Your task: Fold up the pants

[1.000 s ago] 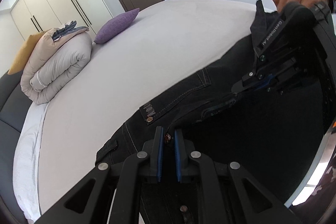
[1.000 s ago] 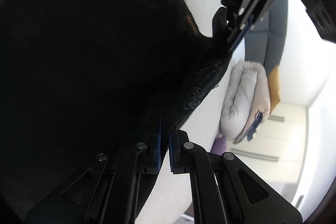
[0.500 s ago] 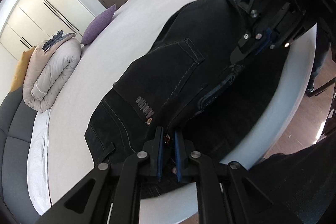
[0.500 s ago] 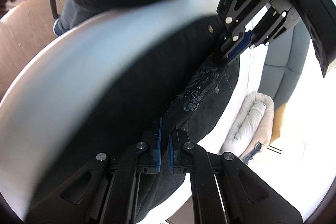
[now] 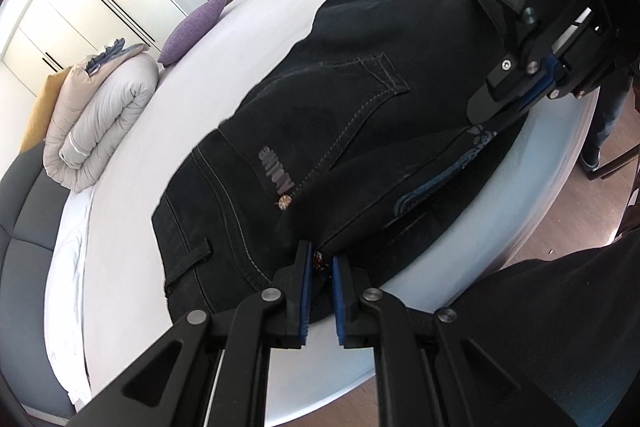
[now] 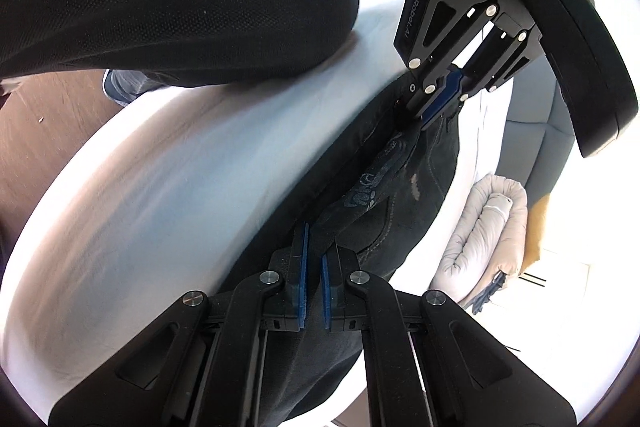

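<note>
Bright daylight throughout, strongest at the right of the right wrist view, with the room beyond the rolled grey quilted duvet [image 6: 490,227] blown out to white. Sheen and soft bluish shading across the round white mattress [image 6: 160,195]. Little detail in the black denim pants [image 5: 360,99], only pale stitching catching light. Heavy fisheye bending, dark vignette in every corner. Slight motion blur on the wooden floor [image 6: 48,115] and the mattress edge; sharp focus on both near black fingers.
</note>
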Available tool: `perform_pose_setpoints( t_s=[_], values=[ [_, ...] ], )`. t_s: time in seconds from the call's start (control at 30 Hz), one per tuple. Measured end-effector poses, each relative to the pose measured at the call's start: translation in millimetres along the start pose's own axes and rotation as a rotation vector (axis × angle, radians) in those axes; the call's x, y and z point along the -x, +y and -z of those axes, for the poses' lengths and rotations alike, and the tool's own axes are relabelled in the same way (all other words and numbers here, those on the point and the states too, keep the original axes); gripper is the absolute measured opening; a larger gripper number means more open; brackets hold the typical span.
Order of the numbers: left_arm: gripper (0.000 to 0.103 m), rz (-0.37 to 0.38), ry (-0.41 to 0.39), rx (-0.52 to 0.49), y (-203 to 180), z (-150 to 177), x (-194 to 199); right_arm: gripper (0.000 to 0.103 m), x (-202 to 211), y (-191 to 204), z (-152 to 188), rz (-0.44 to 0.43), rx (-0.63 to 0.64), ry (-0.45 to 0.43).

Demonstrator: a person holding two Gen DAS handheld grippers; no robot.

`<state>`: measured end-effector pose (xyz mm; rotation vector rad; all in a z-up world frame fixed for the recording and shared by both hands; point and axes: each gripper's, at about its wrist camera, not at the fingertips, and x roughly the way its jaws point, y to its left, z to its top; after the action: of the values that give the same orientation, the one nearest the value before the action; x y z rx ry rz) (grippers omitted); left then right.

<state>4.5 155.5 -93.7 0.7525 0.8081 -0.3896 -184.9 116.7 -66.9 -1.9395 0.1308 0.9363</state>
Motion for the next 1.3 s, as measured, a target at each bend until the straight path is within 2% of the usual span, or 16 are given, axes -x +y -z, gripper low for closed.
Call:
perform_pose_setpoints(
  t_s=[0.1, 0.27, 0.33, 0.47, 0.5, 0.57, 0.7, 0.8, 0.9, 0.97, 1.07, 1.13, 1.2, 1.23, 1.27, 1.3],
  values=[
    [0.01, 0.003, -0.004, 0.025, -1.4, 2.2, -1.6, 0.005, 6.3, 9.8, -17.5, 0.003, -0.004, 0.011],
    [0.011, 0.01, 0.006, 0.021, -2.7, 3.6, -2.5, 0.006, 3.7, 12.0, -22.9, -0.003, -0.024, 0.031],
    [0.019, -0.008, 0.015, 0.013, -4.9, 5.7, -1.3, 0.006, -1.8, 17.5, -24.8, -0.005, -0.015, 0.046],
    [0.061, -0.039, 0.034, 0.038, 9.1, 5.7, 8.3, 0.006, -11.1, 21.7, -24.6, -0.014, -0.09, 0.036],
    [0.066, -0.03, 0.029, 0.047, 12.4, 5.7, 13.8, 0.006, -11.1, 21.0, -22.2, -0.017, -0.109, 0.032],
    [0.066, 0.004, 0.011, 0.073, 21.1, 2.9, 29.2, 0.006, -10.7, 20.4, -21.2, -0.016, -0.145, 0.032],
    [0.073, -0.005, -0.068, 0.161, 38.8, -17.2, 51.2, 0.006, -11.8, 28.4, -23.8, 0.026, -0.151, 0.048],
    [0.073, 0.013, -0.108, 0.258, 49.4, -41.2, 41.6, 0.006, -12.8, 33.8, -25.1, 0.062, -0.168, 0.057],
    [0.073, 0.062, -0.021, 0.309, 44.5, -58.0, -4.0, 0.007, -10.7, 35.3, -22.4, 0.089, -0.231, 0.049],
    [0.066, 0.138, 0.093, 0.338, 34.8, -55.8, -46.8, 0.007, -8.7, 35.6, -21.2, 0.107, -0.296, 0.044],
    [0.066, 0.16, 0.079, 0.44, 38.1, -46.7, -60.1, 0.007, -5.2, 37.8, -20.9, 0.132, -0.404, 0.043],
    [0.067, 0.153, 0.095, 0.455, 40.0, -45.1, -59.4, 0.008, -1.0, 37.2, -18.5, 0.135, -0.48, 0.033],
    [0.071, 0.123, 0.121, 0.436, 37.6, -46.8, -60.9, 0.013, 8.9, 32.4, -8.9, 0.119, -0.626, 0.0],
    [0.071, 0.125, 0.127, 0.448, 37.9, -46.4, -61.8, 0.021, 16.8, 29.3, -0.7, 0.098, -0.721, -0.021],
    [0.071, 0.13, 0.135, 0.463, 40.3, -46.4, -63.6, 0.045, 25.9, 24.8, 12.4, 0.068, -0.839, -0.047],
    [0.072, 0.133, 0.14, 0.473, 43.0, -46.3, -65.8, 0.063, 33.9, 21.4, 26.5, 0.047, -0.951, -0.07]
  ],
)
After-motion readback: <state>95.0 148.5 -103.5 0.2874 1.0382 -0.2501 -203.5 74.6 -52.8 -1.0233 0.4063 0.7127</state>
